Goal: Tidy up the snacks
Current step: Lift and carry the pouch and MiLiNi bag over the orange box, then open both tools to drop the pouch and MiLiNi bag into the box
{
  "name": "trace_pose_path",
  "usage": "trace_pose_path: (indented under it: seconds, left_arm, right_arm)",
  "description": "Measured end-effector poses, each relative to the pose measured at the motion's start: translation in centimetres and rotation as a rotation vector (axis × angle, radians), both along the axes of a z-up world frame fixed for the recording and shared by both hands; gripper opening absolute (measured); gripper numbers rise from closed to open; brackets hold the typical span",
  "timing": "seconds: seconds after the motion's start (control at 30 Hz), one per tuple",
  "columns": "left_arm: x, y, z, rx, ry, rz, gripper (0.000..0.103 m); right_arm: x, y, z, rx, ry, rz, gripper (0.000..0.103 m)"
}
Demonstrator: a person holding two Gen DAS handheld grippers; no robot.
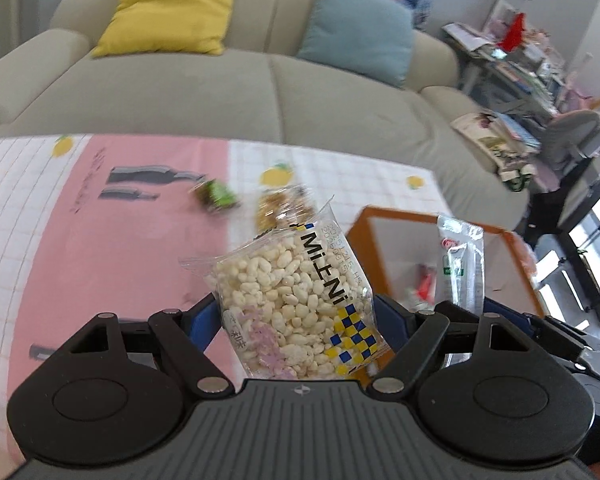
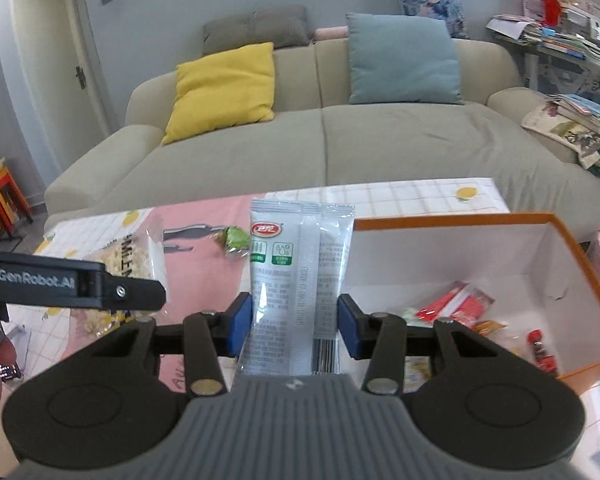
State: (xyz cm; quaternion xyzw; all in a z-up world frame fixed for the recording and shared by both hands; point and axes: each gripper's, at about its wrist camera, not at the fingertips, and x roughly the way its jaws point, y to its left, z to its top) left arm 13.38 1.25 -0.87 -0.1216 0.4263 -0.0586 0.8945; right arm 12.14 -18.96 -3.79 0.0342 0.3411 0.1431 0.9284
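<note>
Crinkly clear puffed-rice packet (image 1: 296, 300) pinched in left claw (image 1: 296, 316); right claw (image 2: 294, 320) clamps flat grey sachet (image 2: 296, 276).

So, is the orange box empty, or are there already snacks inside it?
Not empty. The right wrist view shows the orange box open at the top, with several packets on its white floor, among them a red packet.

clear glossy plastic puffed-rice packet (image 1: 296, 300), crinkly film. grey matt foil-look sachet (image 2: 300, 280), smooth, slight sheen. orange-rimmed white cardboard box (image 2: 540, 248), matt paper inside. claws: matt black plastic arms, blue rubbery pads (image 2: 240, 320), bare metal pivot pins. checked pink-and-white counter cloth (image 1: 100, 240), smooth, low sheen. beige sofa (image 2: 340, 148), woven cloth.
</note>
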Motion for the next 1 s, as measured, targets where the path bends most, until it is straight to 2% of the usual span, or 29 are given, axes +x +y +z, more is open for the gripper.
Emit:
trace_pose_path:
  seconds: [0.17,0.3,0.43,0.7,1.0]
  left_arm:
    - [1.4,-3.8,1.4,0.002,-0.027,-0.104,0.092]
    - [3.2,-7.4,1.6,0.003,-0.003,-0.210,0.092]
    - [5.0,-11.1,0.9,0.062,0.028,-0.315,0.092]
    - [7.9,-16.3,-2.2,0.186,0.088,-0.468,0.092]
    - [9.7,-20.4,-5.7,0.328,0.158,-0.598,0.092]
  right_arm:
    - [0.5,-3.6,1.6,-0.031,-0.008,-0.011,0.045]
    - [1.7,-6.5,2.3,-0.053,0.006,-0.027,0.045]
    - [3.4,-9.3,2.3,-0.095,0.033,-0.057,0.045]
    - [7.3,-14.3,-0.7,-0.167,0.152,-0.115,0.045]
    - [10.2,-15.9,-4.7,-0.253,0.235,-0.091,0.046]
